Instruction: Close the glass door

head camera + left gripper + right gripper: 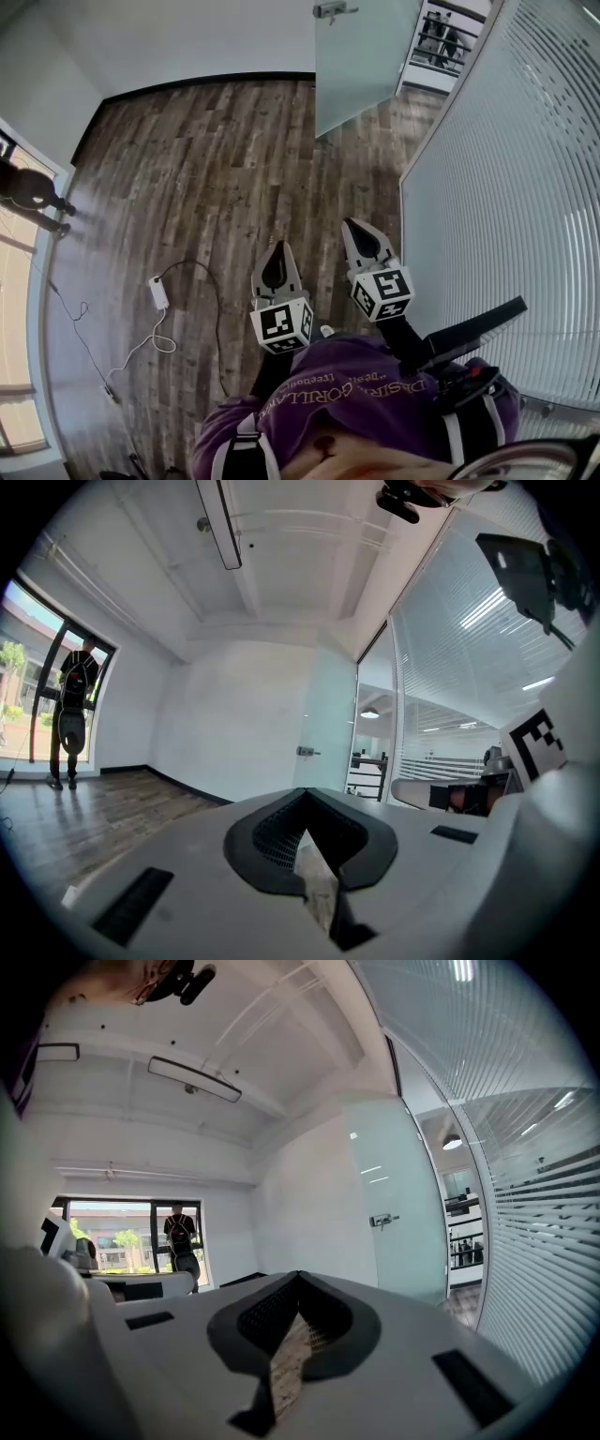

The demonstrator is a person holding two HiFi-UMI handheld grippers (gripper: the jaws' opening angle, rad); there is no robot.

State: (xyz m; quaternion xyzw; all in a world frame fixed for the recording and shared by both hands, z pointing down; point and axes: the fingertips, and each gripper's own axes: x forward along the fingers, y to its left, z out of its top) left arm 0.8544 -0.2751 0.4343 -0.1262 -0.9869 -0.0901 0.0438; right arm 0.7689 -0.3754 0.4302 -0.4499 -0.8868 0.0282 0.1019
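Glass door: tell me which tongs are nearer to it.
Right. The right tongs are well short of the glass door, roughly in line with it; the left tongs are beside them, farther back and to the left.

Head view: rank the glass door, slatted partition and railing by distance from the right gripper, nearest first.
1. The slatted partition, just right of the right gripper.
2. The glass door, ahead.
3. The railing, farthest, past the door.
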